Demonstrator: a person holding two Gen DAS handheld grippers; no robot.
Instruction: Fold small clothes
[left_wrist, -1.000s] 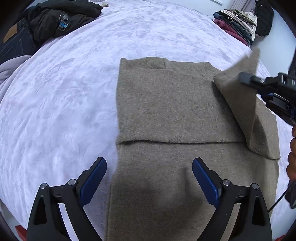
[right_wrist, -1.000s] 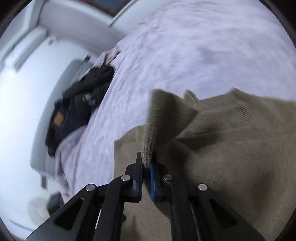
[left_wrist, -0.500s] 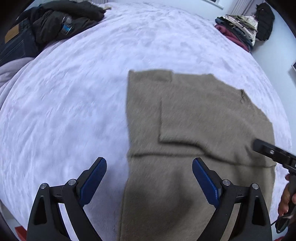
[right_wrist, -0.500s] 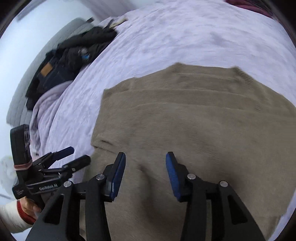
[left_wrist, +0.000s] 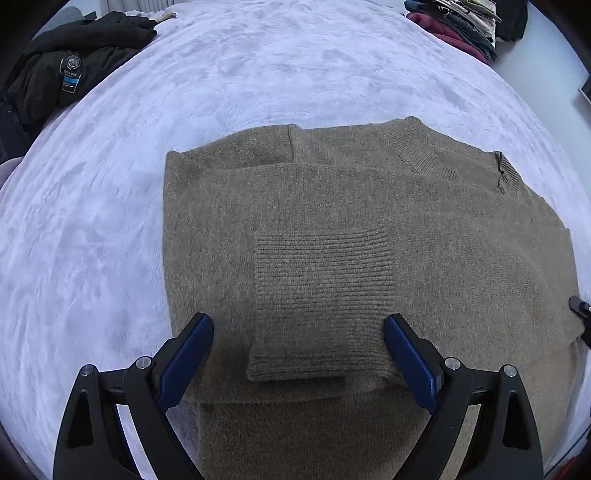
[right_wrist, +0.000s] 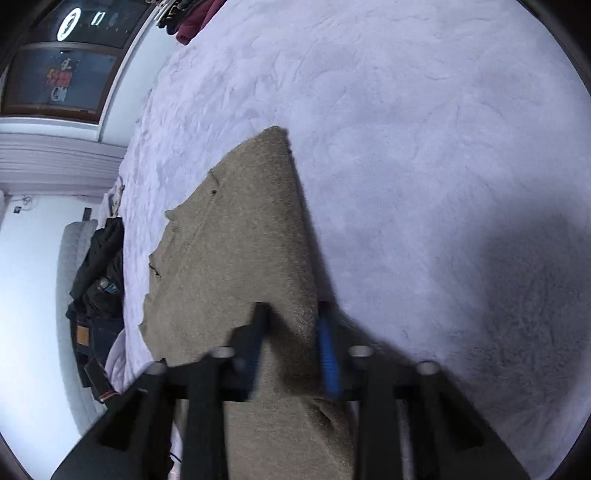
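A brown knit sweater (left_wrist: 332, 221) lies flat on the pale lilac bedspread (left_wrist: 110, 221), both sleeves folded in across its body, one ribbed cuff (left_wrist: 321, 295) on top. My left gripper (left_wrist: 297, 354) is open and empty, low over the near part of the sweater, its jaws either side of the cuff. My right gripper (right_wrist: 291, 347) is open at the sweater's right edge (right_wrist: 240, 258), jaws either side of the edge fold, blurred by motion. Its tip (left_wrist: 580, 306) shows at the right rim of the left wrist view.
A heap of dark clothes (left_wrist: 70, 62) lies at the bed's far left; it also shows in the right wrist view (right_wrist: 99, 280). A stack of folded clothes (left_wrist: 461, 22) sits at the far right corner. A wall and window (right_wrist: 55, 74) lie beyond the bed.
My right gripper let go of the sleeve it carried across the sweater, opened, and swung to the sweater's right edge. My left gripper moved forward and lower over the sweater.
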